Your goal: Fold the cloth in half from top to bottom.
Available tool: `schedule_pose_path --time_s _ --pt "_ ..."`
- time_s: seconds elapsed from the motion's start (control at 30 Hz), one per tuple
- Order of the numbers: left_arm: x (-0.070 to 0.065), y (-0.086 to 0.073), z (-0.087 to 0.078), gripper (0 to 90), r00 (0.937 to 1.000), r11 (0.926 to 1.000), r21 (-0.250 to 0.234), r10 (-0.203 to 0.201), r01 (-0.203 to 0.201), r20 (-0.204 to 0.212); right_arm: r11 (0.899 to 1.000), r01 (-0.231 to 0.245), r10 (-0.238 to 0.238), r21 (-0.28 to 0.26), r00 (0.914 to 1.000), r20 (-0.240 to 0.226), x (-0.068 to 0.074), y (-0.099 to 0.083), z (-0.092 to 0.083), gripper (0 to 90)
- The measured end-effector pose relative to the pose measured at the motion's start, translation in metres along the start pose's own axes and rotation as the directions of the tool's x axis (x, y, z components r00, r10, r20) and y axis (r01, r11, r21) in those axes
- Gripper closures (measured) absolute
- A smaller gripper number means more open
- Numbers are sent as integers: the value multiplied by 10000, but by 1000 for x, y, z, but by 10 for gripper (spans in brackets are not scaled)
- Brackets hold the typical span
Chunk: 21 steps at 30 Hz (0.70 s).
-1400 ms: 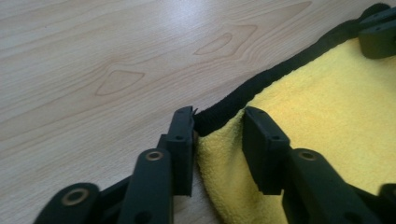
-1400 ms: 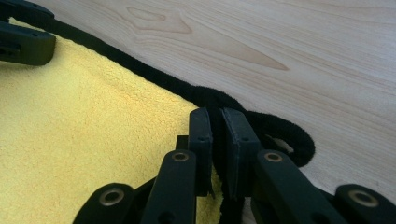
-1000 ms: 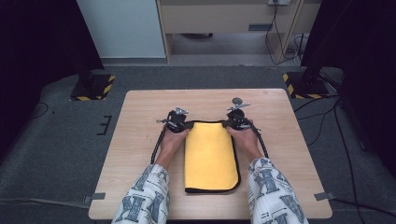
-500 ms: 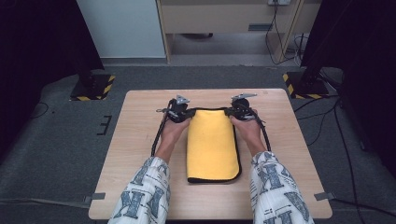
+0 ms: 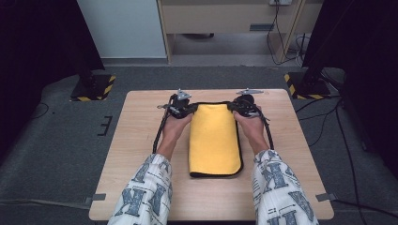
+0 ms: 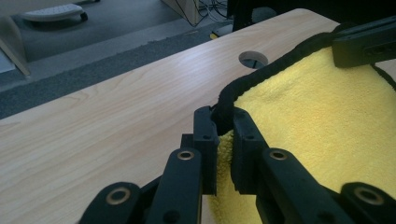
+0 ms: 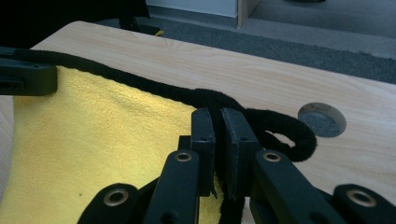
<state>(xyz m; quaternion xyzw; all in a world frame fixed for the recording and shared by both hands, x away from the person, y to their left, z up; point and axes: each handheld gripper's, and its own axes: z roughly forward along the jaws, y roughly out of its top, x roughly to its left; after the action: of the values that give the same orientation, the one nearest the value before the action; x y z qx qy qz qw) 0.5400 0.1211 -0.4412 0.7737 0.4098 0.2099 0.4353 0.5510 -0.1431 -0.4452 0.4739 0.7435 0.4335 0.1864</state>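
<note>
While pinched at both far corners:
Cloth (image 5: 216, 140): soft, light, limp; sags between grips.
Left fingers (image 6: 206, 133): clamped on black hem.
Right fingers (image 7: 203, 133): clamped likewise.
Hold: corners, by hem.

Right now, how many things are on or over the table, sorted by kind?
Yellow cloth with black edging: 1
Handheld grippers, left gripper and right gripper, each shut on a far corner of the cloth: 2
Round holes in the table top: 1 that I can make out
Total: 4

wooden table (image 5: 141, 140), grey carpet (image 5: 56, 154), striped bases (image 5: 94, 86)
</note>
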Motion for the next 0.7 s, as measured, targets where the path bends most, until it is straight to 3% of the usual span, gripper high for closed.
schedule_pose_path --time_s 0.4,0.7 --pt "0 17 -3 826 9999 9991 -421 102 -104 -64 9994 173 -175 -309 9998 -61 -2 17 -7 840" --pt "-3 25 -4 826 9997 9990 -392 227 -228 -24 9986 259 -268 -469 9995 -180 -6 20 -11 839"
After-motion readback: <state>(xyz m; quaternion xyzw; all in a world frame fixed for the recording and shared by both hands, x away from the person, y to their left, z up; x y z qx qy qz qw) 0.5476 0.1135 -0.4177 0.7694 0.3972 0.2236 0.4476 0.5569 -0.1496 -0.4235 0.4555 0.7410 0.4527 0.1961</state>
